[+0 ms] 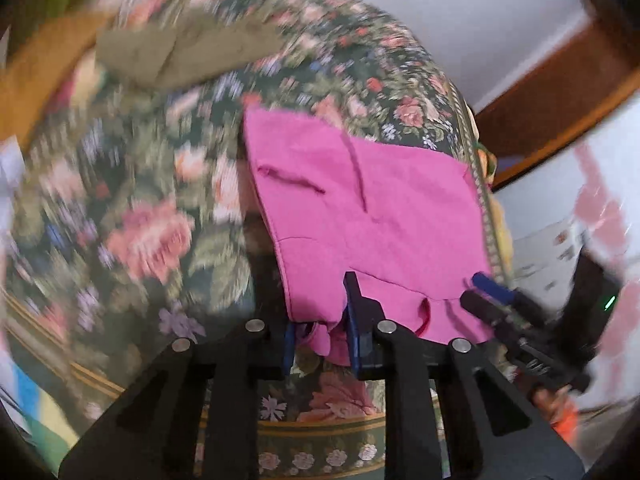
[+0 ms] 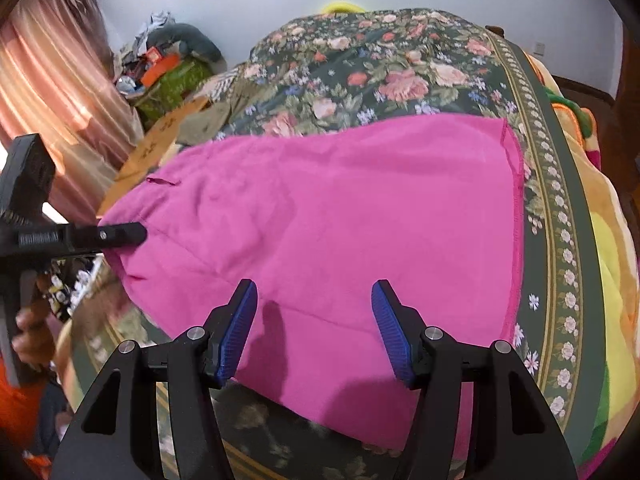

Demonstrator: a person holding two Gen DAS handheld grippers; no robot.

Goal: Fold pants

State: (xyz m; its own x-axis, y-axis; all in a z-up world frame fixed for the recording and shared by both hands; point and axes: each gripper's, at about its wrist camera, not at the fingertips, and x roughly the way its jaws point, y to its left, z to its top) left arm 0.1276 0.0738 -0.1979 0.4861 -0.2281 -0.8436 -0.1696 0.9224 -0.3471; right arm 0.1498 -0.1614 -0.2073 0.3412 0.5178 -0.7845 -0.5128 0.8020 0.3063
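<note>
The pink pants [image 2: 340, 216] lie spread on a floral bedspread [image 2: 380, 72]; they also show in the left wrist view [image 1: 360, 208]. My left gripper [image 1: 320, 332] is shut on a bunched edge of the pants and lifts it; it shows at the left of the right wrist view [image 2: 120, 234]. My right gripper [image 2: 314, 328] is open and empty just above the pants' near part. In the left wrist view the right gripper [image 1: 480, 292] sits at the pants' right edge.
An olive garment [image 1: 180, 52] lies further up the bed. A tan cardboard sheet [image 2: 156, 148] and a pile of clutter [image 2: 168, 64] stand beyond the bed's left side by a pink curtain [image 2: 52, 92]. A colourful blanket [image 2: 608, 240] hangs at the bed's right edge.
</note>
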